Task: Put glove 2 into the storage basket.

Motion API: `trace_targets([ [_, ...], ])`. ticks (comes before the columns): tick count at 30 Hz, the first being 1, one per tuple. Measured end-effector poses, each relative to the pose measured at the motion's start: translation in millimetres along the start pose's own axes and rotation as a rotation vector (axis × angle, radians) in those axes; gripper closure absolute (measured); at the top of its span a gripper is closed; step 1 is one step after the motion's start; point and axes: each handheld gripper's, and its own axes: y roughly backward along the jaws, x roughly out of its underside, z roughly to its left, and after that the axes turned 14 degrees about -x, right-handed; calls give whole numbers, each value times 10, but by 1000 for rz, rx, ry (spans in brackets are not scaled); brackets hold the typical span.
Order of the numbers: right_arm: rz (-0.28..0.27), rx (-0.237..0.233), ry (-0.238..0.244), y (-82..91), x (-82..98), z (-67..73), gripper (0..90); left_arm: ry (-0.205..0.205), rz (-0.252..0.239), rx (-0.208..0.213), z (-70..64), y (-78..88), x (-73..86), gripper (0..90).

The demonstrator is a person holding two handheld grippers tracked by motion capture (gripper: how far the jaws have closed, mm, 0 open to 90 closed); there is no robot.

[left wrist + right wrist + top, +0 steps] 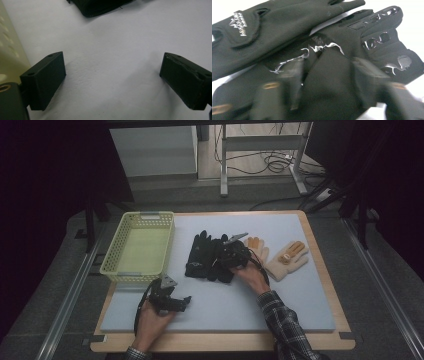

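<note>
Two black gloves (202, 254) lie overlapped mid-mat. My right gripper (231, 254) is down on their right side. In the right gripper view its blurred jaws (328, 75) press in on a raised fold of the lower black glove (374, 45). The other black glove (274, 25), with a silver logo, lies across the top. My left gripper (186, 302) rests low on the mat's front left, open with nothing in it. The left gripper view has its jaws (112, 72) wide apart over bare mat, with a black glove's edge (100, 6) farther ahead.
A yellow mesh basket (112, 255) stands at the mat's left, its wall (7, 45) beside the left jaw. Two tan gloves (287, 257) lie right of the black ones. The pale blue mat (280, 305) sits on a wooden board.
</note>
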Motion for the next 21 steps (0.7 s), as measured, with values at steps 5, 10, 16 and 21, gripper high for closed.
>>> trace_targets([
  [5, 19, 30, -17, 27, -9, 38, 776, 0, 0, 0, 0, 0, 0, 68],
  [10, 8, 40, 1, 109, -32, 83, 790, -1, 1, 0, 2, 0, 0, 68],
  [16, -58, 22, 4, 435, -61, 198, 788, -3, 2, 0, 3, 1, -1, 68],
  [21, -94, -3, 22, 714, -15, 436, 785, -3, 0, 0, 3, 0, -1, 68],
])
